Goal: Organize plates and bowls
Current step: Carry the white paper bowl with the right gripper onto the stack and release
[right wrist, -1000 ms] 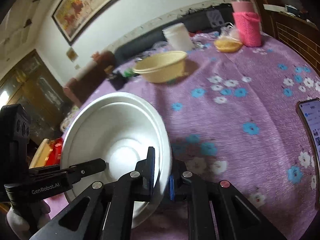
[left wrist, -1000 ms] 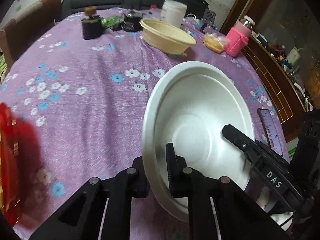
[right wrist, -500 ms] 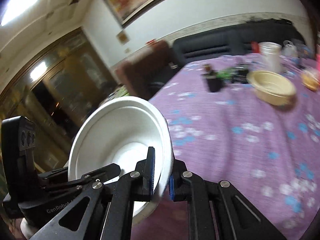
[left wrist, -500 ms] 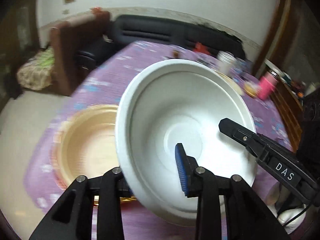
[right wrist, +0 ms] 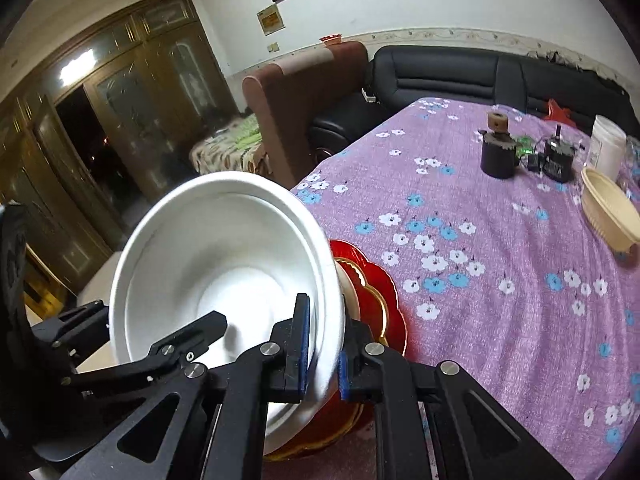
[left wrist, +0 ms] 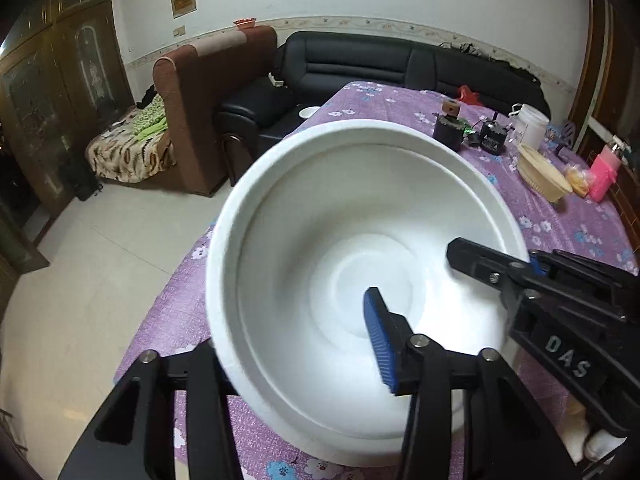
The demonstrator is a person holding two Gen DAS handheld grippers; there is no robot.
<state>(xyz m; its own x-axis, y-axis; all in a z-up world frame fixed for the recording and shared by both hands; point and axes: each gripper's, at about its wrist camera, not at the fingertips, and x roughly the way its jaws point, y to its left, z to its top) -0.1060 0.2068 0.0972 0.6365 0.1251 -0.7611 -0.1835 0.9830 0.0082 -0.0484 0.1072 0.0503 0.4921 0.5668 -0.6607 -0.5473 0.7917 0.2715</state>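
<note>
Two grippers meet on one white bowl (left wrist: pixel 360 280), which hangs tilted above the near edge of the desk (right wrist: pixel 480 280), over a red plate (right wrist: pixel 380 292) with a gold rim. The right gripper (right wrist: pixel 322 360) has its jaws clamped on the bowl's rim, one pad inside and one outside. The left gripper (left wrist: pixel 296 356) has just been opening its jaws: the rim lies between them, but the inner blue pad stands clear of the wall, so it no longer grips. By my reading the step in hand is passing the bowl to one gripper for setting it onto the stack near the red plate; next the left should back off the rim without nudging it, while the right levels and lowers the bowl. Counted: one white bowl, one beige bowl (right wrist: pixel 608 212) far across the desk, one red plate visible.
</note>
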